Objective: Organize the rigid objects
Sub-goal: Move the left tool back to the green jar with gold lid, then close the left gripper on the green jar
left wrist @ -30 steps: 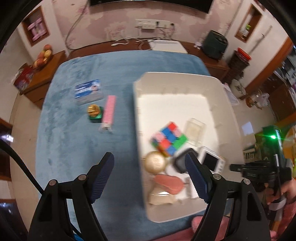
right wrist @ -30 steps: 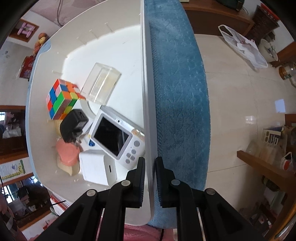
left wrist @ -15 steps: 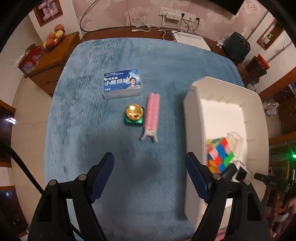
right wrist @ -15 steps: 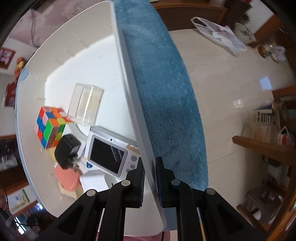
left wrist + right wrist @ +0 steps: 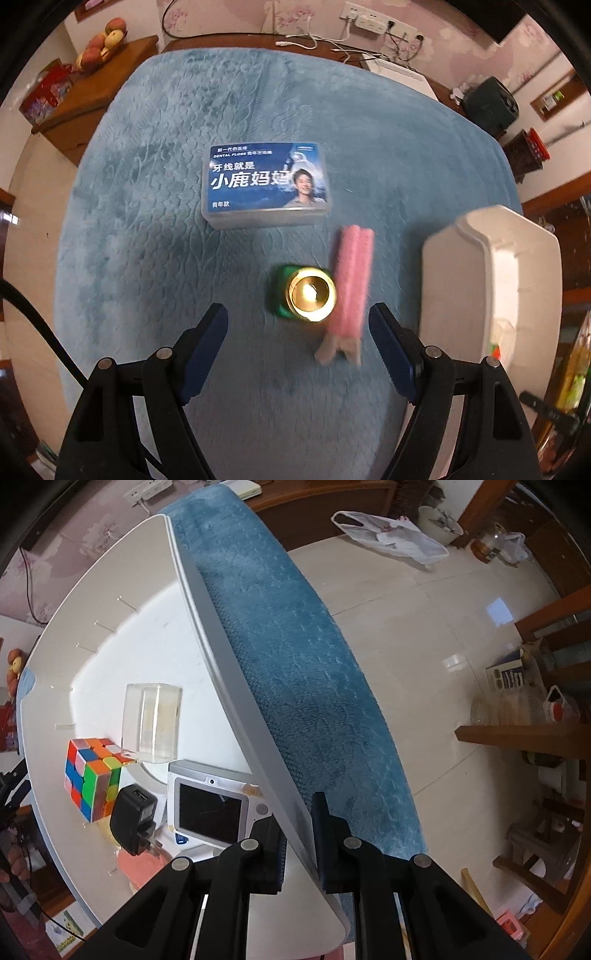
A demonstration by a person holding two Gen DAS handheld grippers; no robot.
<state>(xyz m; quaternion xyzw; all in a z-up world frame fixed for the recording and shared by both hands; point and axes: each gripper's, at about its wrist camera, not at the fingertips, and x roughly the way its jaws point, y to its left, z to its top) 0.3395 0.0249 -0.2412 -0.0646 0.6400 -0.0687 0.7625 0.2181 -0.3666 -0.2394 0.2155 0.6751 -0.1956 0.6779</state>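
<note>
My left gripper (image 5: 297, 332) is open above the blue cloth, hovering over a gold-topped green bottle (image 5: 304, 293) and a pink stick (image 5: 352, 284) that lies beside it. A blue dental floss box (image 5: 266, 182) lies farther off. The white bin (image 5: 491, 280) stands at the right. My right gripper (image 5: 297, 834) is shut on the bin's side wall (image 5: 236, 686), one finger inside and one outside. In the bin lie a colour cube (image 5: 92, 775), a clear block (image 5: 153, 720), a black charger (image 5: 133, 821), a small white camera (image 5: 210, 810) and a pink item (image 5: 142, 867).
The blue cloth (image 5: 166, 277) covers the table. A wooden sideboard with fruit (image 5: 103, 37) stands at the far left, cables and a power strip (image 5: 373, 24) along the wall. Tiled floor, a plastic bag (image 5: 388, 535) and wooden furniture (image 5: 524, 734) lie right of the table.
My left gripper has swung from over the bin to the left and down over the bottle and pink stick. The right gripper has rolled while staying clamped on the bin wall.
</note>
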